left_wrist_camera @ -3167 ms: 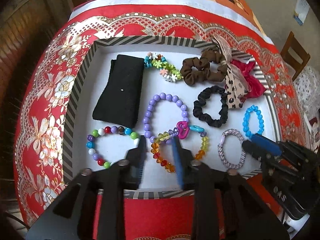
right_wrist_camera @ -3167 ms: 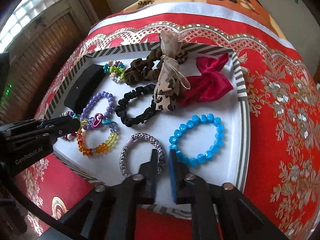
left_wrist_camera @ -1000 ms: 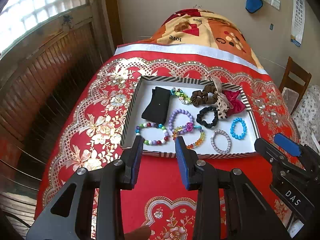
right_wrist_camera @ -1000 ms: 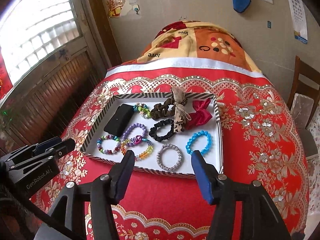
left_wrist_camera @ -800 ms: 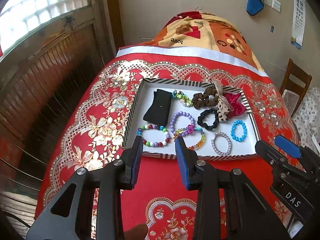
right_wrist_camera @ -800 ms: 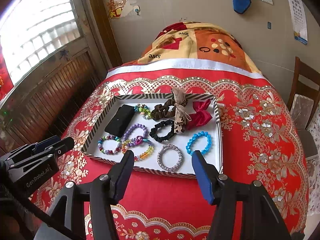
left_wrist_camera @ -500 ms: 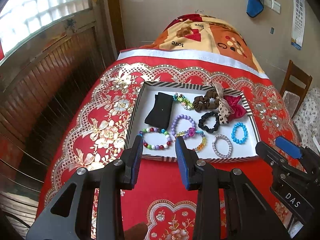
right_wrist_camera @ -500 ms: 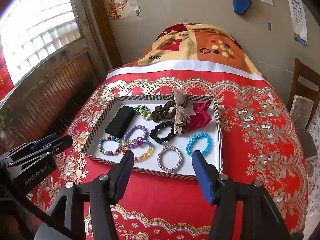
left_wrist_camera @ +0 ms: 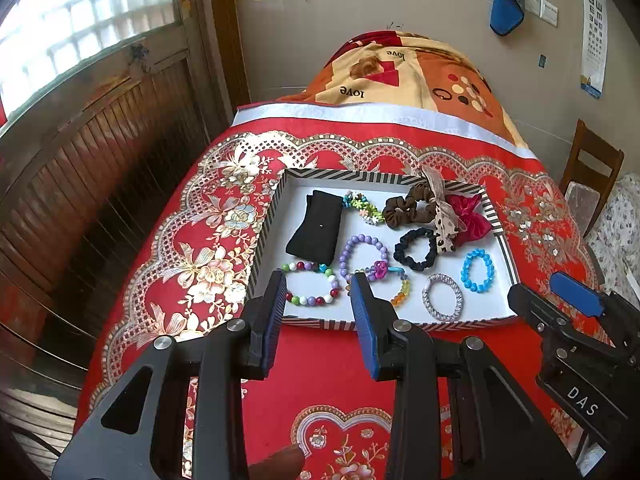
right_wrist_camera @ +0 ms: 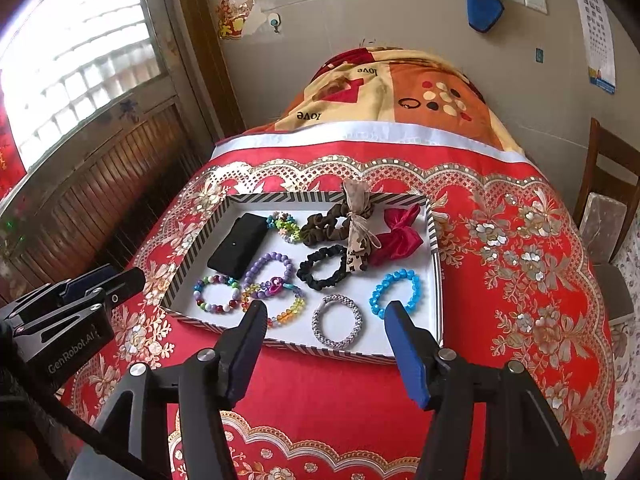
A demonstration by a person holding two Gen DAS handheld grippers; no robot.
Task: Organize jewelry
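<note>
Change: both grippers have pulled well back from the tray since three seconds ago, when they worked low over the bracelets; the last second shows only slight drift
Left gripper (left_wrist_camera: 318, 294): empty, jaws moderately parted, hovering over the red cloth short of the tray's near edge
Tray (right_wrist_camera: 435, 276): striped-rim white tray, centred on the red floral tablecloth (right_wrist_camera: 520, 264), everything lying inside it
Black pouch (right_wrist_camera: 238, 250): far left of the tray
Multicolour bead bracelet (right_wrist_camera: 217, 294): near-left corner, just beside the pouch
Purple bead bracelet (right_wrist_camera: 269, 266): its near edge overlaps the rainbow crystal bracelet (right_wrist_camera: 276, 302), a pink link at the crossing
Flower bead bracelet (right_wrist_camera: 285, 226): far row, apart from its neighbours
Brown scrunchie (right_wrist_camera: 326, 226): touching the leopard bow (right_wrist_camera: 357, 236), which also overlaps the black scrunchie (right_wrist_camera: 325, 267)
Red bow (right_wrist_camera: 398, 236): far right, against the leopard bow
Silver woven bracelet (right_wrist_camera: 337, 322): near edge, lying alone
Blue bead bracelet (right_wrist_camera: 395, 293): right side, lying alone
Right gripper (right_wrist_camera: 326, 326): empty, jaws wide apart, held back from the tray
Meaning: the retreat with nothing held suggests the arranging is finished or nearly so; only the purple–rainbow overlap looks untidy
</note>
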